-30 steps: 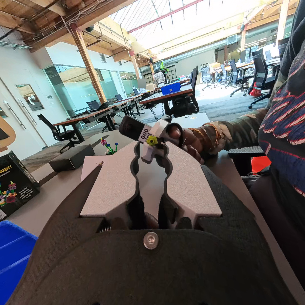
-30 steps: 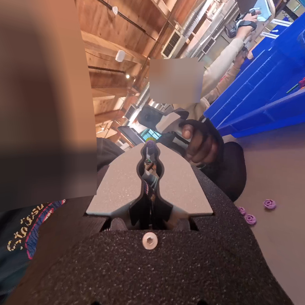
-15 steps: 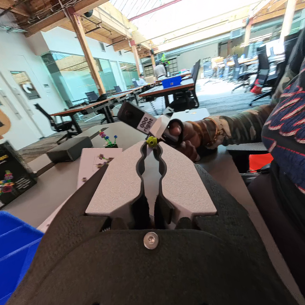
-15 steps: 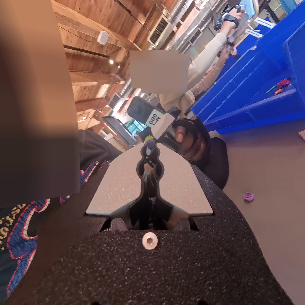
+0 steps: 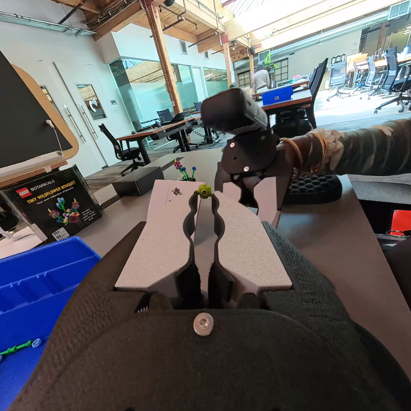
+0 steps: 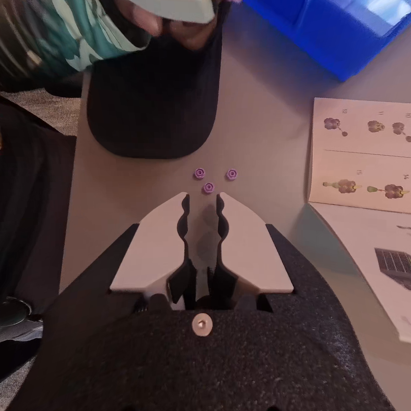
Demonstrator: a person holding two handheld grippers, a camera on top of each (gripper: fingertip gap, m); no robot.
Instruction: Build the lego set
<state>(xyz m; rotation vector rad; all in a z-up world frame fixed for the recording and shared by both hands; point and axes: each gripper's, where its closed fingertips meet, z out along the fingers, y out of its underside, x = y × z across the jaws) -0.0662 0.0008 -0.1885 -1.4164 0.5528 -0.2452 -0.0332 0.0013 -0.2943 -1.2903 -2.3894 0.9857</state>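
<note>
Left claw (image 5: 204,195) pinches 1 lime piece (image 5: 204,191); right claw (image 6: 202,195) gapes (empty) before 3 purple studs (image 6: 208,188).

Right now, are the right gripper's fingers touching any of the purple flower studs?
Apart. The right wrist view shows the right gripper open, bare table between its fingers and the nearest purple flower stud.

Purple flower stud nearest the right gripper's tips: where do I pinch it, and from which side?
Pinch the nearest purple stud across its round rim, coming straight down from above. It lies flat on the table, stud up, apart from its two neighbours. The right gripper is open, just short of it.
</note>
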